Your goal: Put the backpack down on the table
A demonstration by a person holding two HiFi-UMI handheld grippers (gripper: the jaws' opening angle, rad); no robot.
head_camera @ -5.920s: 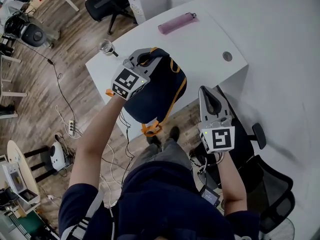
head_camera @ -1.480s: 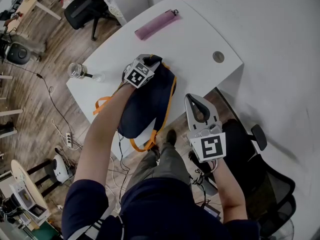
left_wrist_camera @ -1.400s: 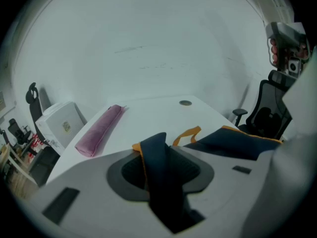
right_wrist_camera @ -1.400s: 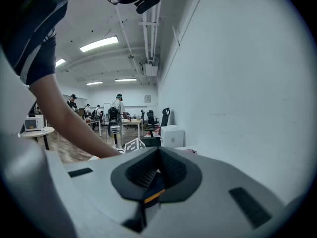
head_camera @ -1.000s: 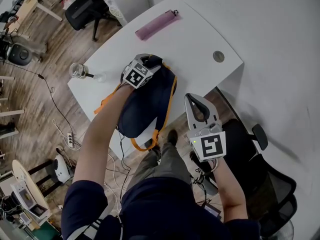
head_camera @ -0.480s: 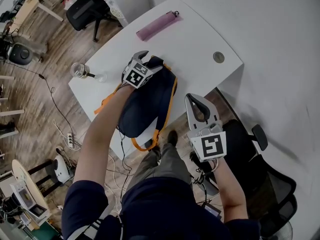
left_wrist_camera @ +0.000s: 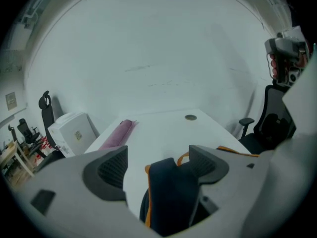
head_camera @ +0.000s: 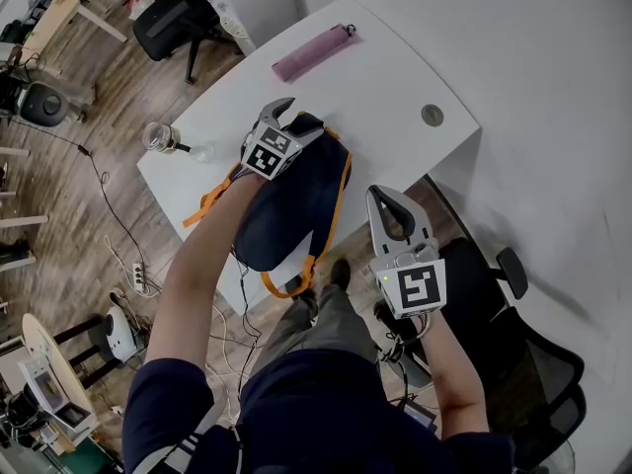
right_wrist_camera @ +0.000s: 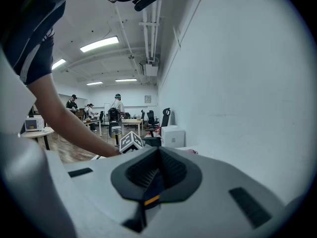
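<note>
Backpack (head_camera: 291,200), navy with orange trim, is lying on the white table (head_camera: 395,77) at its near edge, its lower end overhanging toward the person and its orange straps (head_camera: 202,205) trailing off the left side. Left arm is reaching forward over the bag. Left gripper (left_wrist_camera: 157,163) is tilting downward above the bag's top end, its jaws having just been opening and now standing spread wide. The bag's top loop (left_wrist_camera: 166,182) is rising between the two pads, seemingly clear of both, though the right-hand pad is sitting very close to it. Right forearm is bending at the elbow, holding the right gripper (right_wrist_camera: 159,151) off the table's near edge, roughly level, jaws pressed together on nothing. A purple pouch (head_camera: 314,52) is lying at the far edge, well apart from the bag
</note>
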